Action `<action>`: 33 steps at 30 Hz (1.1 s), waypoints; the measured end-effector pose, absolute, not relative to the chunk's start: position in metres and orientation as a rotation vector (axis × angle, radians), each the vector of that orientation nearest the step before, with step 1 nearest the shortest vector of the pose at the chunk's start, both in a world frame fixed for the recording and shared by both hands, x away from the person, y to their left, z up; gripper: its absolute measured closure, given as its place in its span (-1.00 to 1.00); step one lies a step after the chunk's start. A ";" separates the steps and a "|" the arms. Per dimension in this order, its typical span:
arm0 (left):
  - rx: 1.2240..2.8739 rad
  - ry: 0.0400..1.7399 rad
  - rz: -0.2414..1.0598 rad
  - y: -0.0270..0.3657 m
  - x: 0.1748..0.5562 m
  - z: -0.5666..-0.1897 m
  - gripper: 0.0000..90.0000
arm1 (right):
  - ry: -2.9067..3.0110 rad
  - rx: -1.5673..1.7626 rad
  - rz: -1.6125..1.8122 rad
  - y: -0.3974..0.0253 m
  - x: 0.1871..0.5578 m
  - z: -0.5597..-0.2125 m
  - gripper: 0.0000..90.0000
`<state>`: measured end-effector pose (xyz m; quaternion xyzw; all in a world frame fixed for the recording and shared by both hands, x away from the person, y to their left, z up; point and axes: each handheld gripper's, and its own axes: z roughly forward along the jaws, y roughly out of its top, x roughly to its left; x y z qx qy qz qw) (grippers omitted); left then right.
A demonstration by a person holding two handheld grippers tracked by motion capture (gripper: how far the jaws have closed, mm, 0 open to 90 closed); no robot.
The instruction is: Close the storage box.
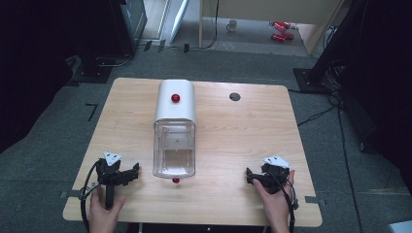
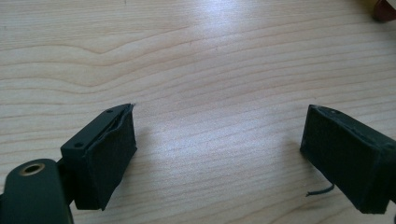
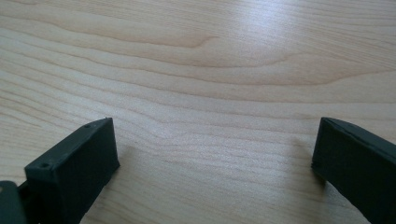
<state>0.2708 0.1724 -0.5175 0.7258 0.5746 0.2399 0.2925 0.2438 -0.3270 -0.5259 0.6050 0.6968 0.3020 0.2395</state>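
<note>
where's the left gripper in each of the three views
High view: left gripper at lower left on the table, open, pointing at the clear container.
Left gripper view: its two black jaws rise from the bottom, wide apart.
Right gripper view: not in it.
Shared landmark: the light wood table top.

The high view looks forward and down over the whole wooden table (image 1: 233,145), whose grain both gripper views share, looking close and low.
</note>
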 end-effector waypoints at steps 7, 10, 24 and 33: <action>1.934 1.531 0.639 0.172 0.271 -0.518 -0.77 | 1.852 1.624 0.892 -0.323 0.234 -0.523 -0.43; 1.934 1.531 0.640 0.172 0.271 -0.518 -0.77 | 1.821 1.540 0.983 -0.313 0.226 -0.514 -0.33; 1.941 1.524 0.633 0.167 0.267 -0.517 -0.78 | 1.909 1.287 1.307 -0.234 0.210 -0.476 -0.05; 1.961 1.482 0.623 0.161 0.265 -0.518 -0.77 | 1.981 1.212 1.426 -0.178 0.195 -0.475 0.28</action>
